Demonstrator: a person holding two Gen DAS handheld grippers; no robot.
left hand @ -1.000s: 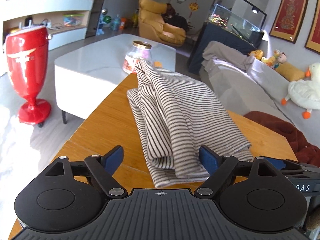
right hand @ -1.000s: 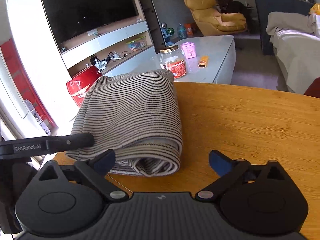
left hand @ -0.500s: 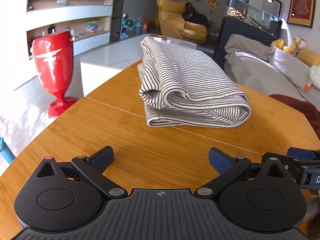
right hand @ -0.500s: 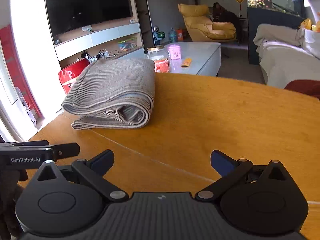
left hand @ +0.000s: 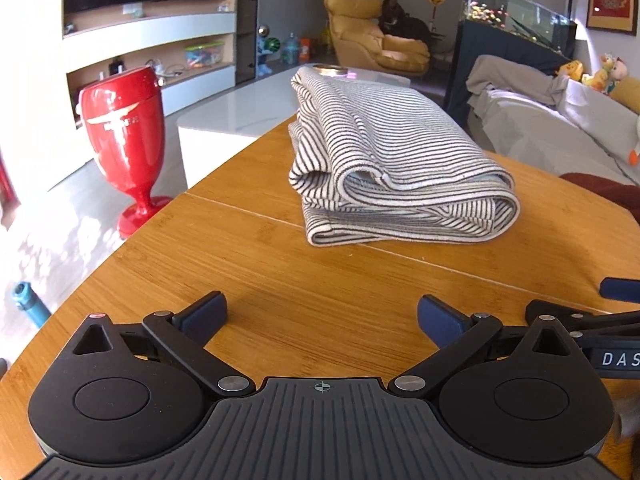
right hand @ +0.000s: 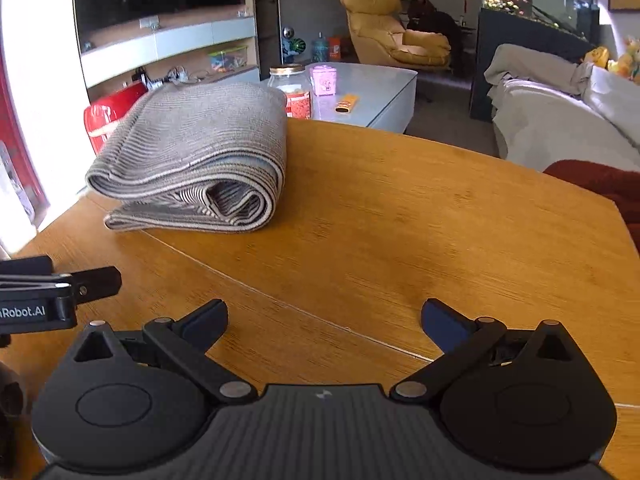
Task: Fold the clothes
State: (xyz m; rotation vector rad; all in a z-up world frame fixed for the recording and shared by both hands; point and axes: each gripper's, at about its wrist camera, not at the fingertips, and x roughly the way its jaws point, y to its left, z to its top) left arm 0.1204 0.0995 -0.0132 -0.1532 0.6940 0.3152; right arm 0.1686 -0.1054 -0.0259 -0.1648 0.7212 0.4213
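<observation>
Striped cloth folded, lying on the table toward its far edge.
Your left gripper is spread wide and holds nothing, low over bare wood near the table's near edge; your right gripper is just beside it, jaws wide too, nothing between them, well apart from the cloth.

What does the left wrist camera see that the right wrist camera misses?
Only the left view shows the whole red vase and a blue tube on the floor. Only the right view shows the jar, pink box and orange item on the white table. Both show the folded striped cloth on the wooden table and open fingers.
</observation>
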